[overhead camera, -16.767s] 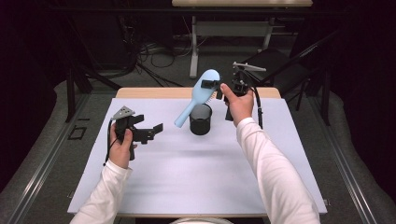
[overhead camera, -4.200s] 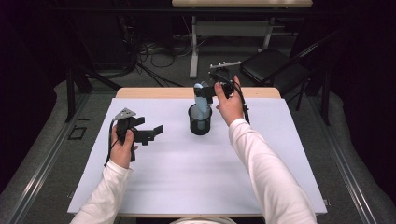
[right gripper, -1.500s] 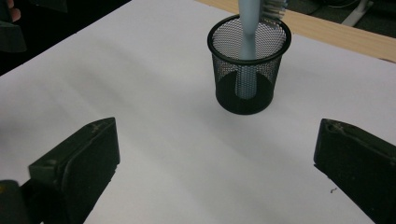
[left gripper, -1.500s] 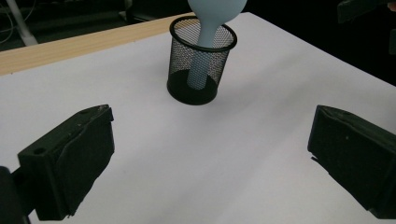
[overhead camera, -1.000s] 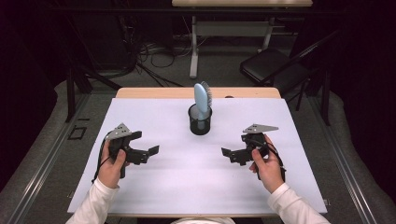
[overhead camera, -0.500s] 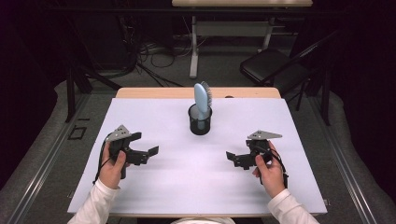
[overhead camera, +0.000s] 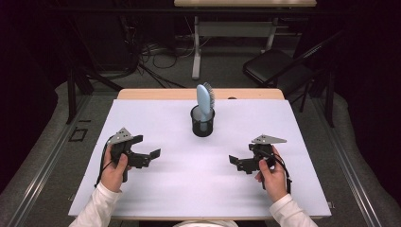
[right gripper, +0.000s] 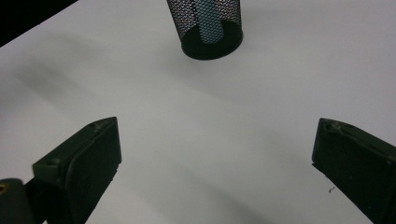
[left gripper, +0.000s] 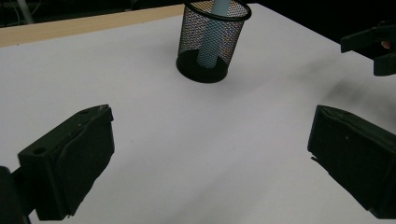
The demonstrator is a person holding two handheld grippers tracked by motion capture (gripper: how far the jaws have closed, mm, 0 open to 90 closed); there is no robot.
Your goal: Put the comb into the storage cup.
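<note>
Both grippers, left (overhead camera: 150, 156) and right (overhead camera: 235, 162), wide apart, empty, over table (overhead camera: 189, 189).

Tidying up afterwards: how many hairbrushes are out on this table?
1. A light blue hairbrush stands handle-down in the black mesh cup near the table's far edge, bristle head sticking up. Nothing else could hide another.
</note>
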